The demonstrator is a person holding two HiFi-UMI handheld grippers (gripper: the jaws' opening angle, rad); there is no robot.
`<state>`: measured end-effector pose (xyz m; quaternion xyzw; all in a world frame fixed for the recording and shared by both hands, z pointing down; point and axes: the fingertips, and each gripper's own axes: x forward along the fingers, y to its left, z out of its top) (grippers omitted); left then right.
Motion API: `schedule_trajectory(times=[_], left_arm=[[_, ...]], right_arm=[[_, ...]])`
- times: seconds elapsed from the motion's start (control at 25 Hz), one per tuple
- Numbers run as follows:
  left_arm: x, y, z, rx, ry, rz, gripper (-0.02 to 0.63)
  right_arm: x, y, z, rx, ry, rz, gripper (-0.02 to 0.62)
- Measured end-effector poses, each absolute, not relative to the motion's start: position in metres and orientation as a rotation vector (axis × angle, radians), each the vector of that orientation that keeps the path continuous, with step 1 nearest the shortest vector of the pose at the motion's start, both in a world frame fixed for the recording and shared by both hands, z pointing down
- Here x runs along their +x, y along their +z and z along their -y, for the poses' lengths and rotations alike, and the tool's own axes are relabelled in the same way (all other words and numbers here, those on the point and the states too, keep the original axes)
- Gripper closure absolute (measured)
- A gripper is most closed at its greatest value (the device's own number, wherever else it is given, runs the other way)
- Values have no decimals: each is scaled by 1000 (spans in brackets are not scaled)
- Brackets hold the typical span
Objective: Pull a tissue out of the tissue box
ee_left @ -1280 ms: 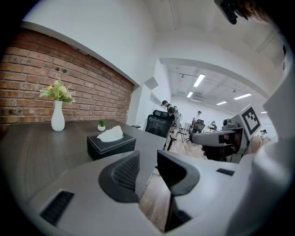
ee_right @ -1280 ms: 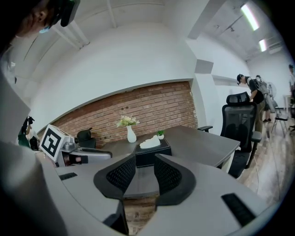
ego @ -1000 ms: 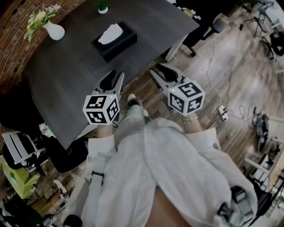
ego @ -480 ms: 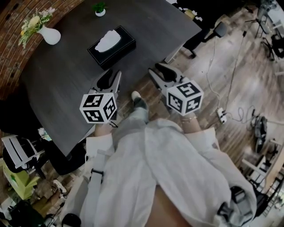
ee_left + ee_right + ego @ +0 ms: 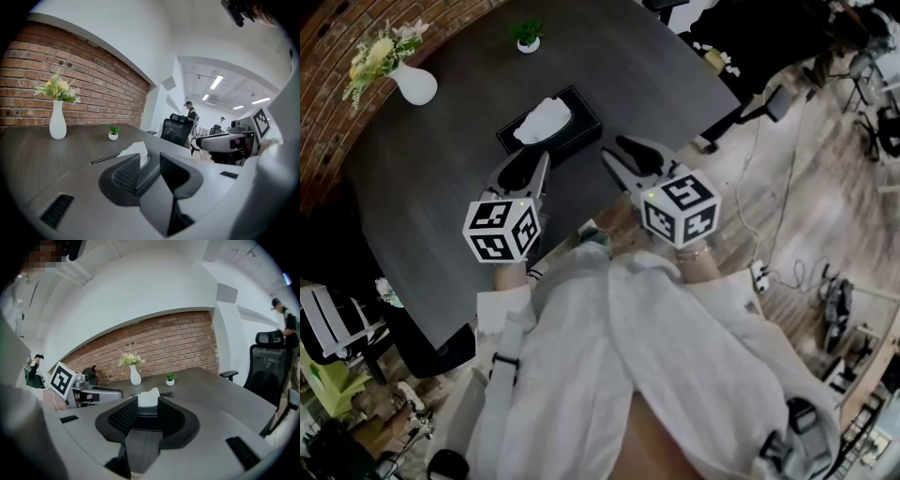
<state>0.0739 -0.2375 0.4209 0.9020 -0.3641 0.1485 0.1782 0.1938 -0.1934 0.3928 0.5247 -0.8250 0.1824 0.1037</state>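
A black tissue box [image 5: 548,127] lies on the dark table [image 5: 441,169], a white tissue [image 5: 542,120] sticking out of its top. My left gripper [image 5: 528,165] hovers over the table just short of the box, jaws apart and empty. Open and empty too, my right gripper [image 5: 623,157] hangs near the box's right end. In the left gripper view the tissue [image 5: 137,151] peeks up between the jaws of the left gripper [image 5: 152,166]. Seen along the right gripper [image 5: 147,416], the box [image 5: 148,409] and the tissue [image 5: 148,397] stand straight ahead between the jaws.
A white vase with flowers [image 5: 405,71] and a small potted plant [image 5: 528,37] stand at the table's far side. Office chairs [image 5: 269,362] sit to the right of the table. Cables and a power strip [image 5: 759,275] lie on the wooden floor. People stand far off.
Both grippers have moved forward over the table's edge toward the tissue box, which now sits close ahead of them. Jaw gaps look the same.
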Motion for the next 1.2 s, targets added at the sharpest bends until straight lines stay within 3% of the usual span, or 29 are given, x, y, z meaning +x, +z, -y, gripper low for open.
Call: schedule_trajectory(times=[0.76,1.2], left_arm=[[32,457,274,2408,441,1181,485],[9,468,279,2307,391,1257,443]], right_arm=[[140,417,271,1249,477,2443,474],[108,426,299,1041,321,2406,474]])
